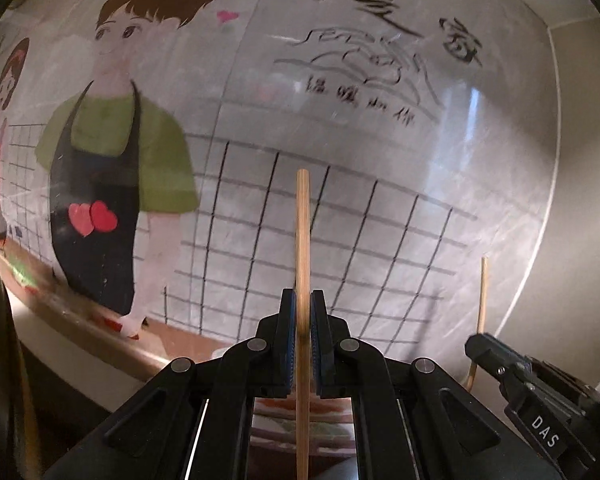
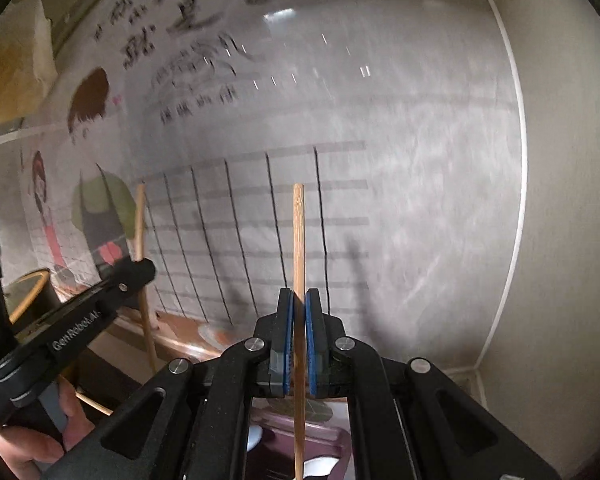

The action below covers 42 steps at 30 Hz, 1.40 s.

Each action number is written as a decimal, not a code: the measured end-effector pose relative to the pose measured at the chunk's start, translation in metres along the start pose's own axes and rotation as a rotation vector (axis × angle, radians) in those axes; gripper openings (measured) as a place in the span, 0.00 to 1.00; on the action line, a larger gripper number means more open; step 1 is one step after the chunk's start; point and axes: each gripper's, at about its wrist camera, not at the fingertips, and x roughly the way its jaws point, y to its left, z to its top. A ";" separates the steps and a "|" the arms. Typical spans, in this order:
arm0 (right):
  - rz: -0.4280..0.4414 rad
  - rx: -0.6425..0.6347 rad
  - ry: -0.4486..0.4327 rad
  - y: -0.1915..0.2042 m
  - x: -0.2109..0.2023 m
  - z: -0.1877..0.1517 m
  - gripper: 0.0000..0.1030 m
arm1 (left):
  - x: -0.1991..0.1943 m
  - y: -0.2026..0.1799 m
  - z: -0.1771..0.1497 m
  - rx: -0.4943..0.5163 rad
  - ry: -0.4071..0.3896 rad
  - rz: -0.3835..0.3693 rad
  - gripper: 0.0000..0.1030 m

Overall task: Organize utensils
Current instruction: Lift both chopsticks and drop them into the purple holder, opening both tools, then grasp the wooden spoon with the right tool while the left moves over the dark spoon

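My left gripper [image 1: 302,300] is shut on a bamboo chopstick [image 1: 302,236] that stands upright between its blue pads. My right gripper [image 2: 299,300] is shut on a second bamboo chopstick [image 2: 299,240], also upright. Both point at a wall with a cartoon mural. In the left wrist view the right gripper [image 1: 480,346] shows at the lower right with its chopstick [image 1: 482,296]. In the right wrist view the left gripper [image 2: 140,268] shows at the left with its chopstick [image 2: 141,224]. The two grippers are side by side, a little apart.
The wall mural [image 1: 112,152] shows a cook in a black apron, a grid of tiles and Chinese writing. A counter ledge [image 1: 100,344] runs along the wall's foot. A round gold-rimmed dark object [image 2: 28,292] sits at the left. A wall corner [image 2: 512,160] stands at the right.
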 end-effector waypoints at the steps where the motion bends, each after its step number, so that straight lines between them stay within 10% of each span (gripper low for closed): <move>1: -0.006 0.000 0.012 0.000 0.004 -0.007 0.05 | 0.001 0.001 -0.003 -0.003 0.003 0.002 0.07; 21: 0.022 0.043 0.299 -0.001 -0.001 -0.067 0.11 | -0.020 0.014 -0.066 0.022 0.344 0.087 0.11; 27: 0.027 0.091 0.319 -0.008 -0.042 -0.068 0.46 | -0.066 0.021 -0.059 0.007 0.382 0.069 0.51; 42: -0.012 0.126 0.570 0.021 -0.083 -0.132 0.58 | -0.167 0.053 -0.112 0.154 0.607 0.032 0.61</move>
